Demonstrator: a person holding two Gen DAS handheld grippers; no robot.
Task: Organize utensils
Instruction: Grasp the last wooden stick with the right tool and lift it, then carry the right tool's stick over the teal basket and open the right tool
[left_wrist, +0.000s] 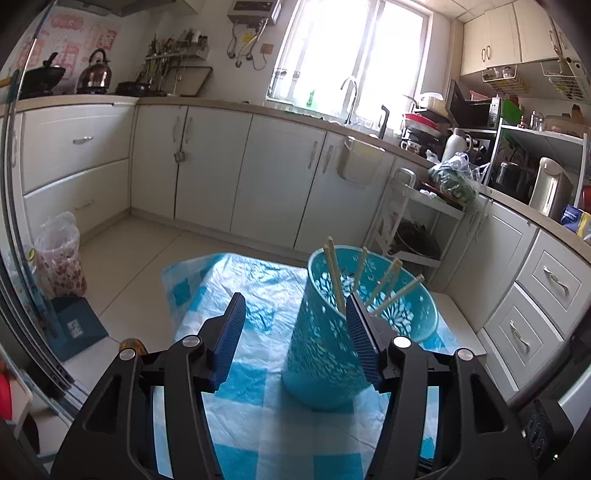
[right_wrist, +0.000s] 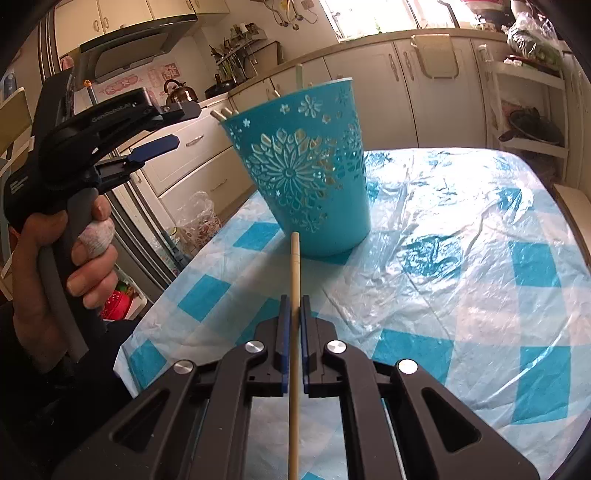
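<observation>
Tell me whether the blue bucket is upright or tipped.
Upright: the blue bucket stands on its base on the checked tablecloth, rim up, with chopsticks leaning inside.
</observation>
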